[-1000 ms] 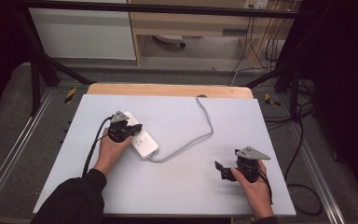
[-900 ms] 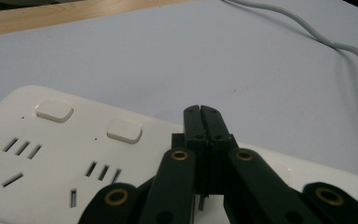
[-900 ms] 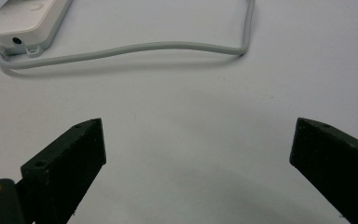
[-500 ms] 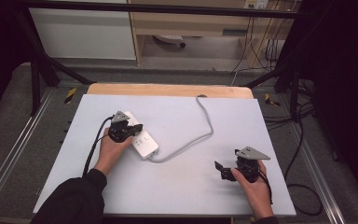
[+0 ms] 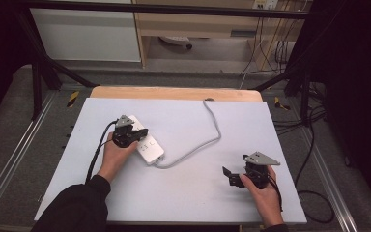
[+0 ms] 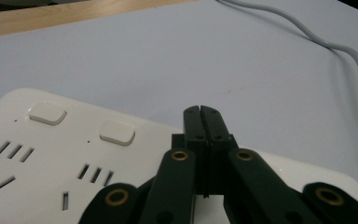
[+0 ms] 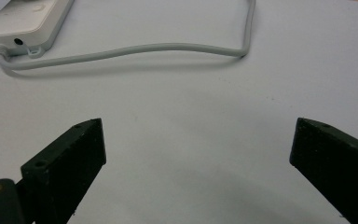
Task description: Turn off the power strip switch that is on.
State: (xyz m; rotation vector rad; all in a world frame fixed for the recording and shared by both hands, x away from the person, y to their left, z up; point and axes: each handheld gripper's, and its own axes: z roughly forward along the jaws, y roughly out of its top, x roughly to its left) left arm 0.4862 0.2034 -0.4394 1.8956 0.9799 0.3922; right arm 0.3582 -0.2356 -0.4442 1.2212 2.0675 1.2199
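Note:
A white power strip lies on the white table mat, and its grey cable curves off toward the back edge. My left gripper sits over the strip's far end. In the left gripper view its jaws are pressed together with nothing between them, just above the strip's top face near two switches. I cannot tell whether they touch it. My right gripper rests at the front right, apart from the strip. In the right gripper view it stands wide open over bare mat, facing the strip's cable end.
The mat covers a wooden table whose edge shows at the back. Metal rails run along both sides. Black cables trail off the right side. Shelving stands on the floor beyond the table.

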